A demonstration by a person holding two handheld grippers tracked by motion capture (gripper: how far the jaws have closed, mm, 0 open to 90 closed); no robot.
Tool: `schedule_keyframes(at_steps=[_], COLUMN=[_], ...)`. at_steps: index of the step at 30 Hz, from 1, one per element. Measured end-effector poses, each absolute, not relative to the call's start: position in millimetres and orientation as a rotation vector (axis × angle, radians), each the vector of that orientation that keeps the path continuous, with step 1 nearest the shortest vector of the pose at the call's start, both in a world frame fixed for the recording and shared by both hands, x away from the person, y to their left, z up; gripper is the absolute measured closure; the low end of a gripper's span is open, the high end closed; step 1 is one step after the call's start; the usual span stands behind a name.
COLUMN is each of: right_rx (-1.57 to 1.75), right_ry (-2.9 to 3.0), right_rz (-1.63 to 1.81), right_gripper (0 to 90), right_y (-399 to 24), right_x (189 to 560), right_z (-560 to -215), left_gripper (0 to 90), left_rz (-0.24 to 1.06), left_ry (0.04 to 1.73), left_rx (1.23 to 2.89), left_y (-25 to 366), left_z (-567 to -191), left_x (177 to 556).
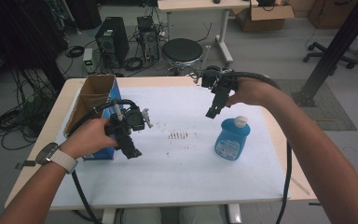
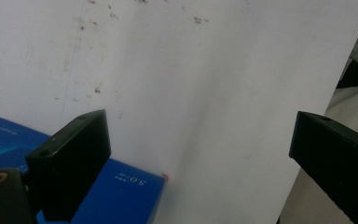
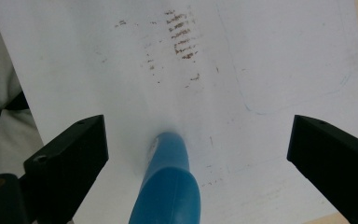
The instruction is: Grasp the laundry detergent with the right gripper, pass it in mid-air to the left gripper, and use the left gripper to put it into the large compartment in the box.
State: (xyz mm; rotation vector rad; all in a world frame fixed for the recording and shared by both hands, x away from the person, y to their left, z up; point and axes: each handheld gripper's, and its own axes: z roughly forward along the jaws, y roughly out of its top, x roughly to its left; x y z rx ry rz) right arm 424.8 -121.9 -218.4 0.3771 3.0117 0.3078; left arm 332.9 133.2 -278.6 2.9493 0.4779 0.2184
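Note:
A blue bottle with a white cap stands on the right half of the white sheet. My right gripper hangs just above and behind it, jaws wide and pointing down. In the right gripper view the blue bottle rises between the jaws of the right gripper, touching neither. An open blue carton with a brown inside stands at the table's left. My left gripper is open beside the carton's near corner. In the left gripper view the blue carton lies behind the left jaw of the left gripper.
Brown smudges mark the middle of the sheet. Beyond the table's far edge stand a black stool, a computer tower and floor cables. A faint pen outline is drawn on the sheet.

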Motion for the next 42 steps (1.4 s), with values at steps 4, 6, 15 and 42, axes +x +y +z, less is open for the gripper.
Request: schedule_keyframes(at_steps=[4,6,15,42], right_rx=[0.383,0.393,0.44,0.586], right_ry=[3.004,3.001,2.987,2.958], right_rz=[0.314,0.321,0.336,0.379], right_gripper=[4.9,4.9,4.8,4.4], right_y=[-125,-127,-137,-185], right_x=[423,422,414,388], right_z=[-215,-212,-205,-184], left_gripper=[5.9,5.9,5.8,5.7], left_rz=[0.218,0.216,0.218,0.243], left_ry=[0.475,0.475,0.469,0.478], left_rx=[2.949,2.944,2.948,2.935], left_y=[132,131,129,131], left_z=[-277,-277,-276,-272], left_x=[333,334,333,326])
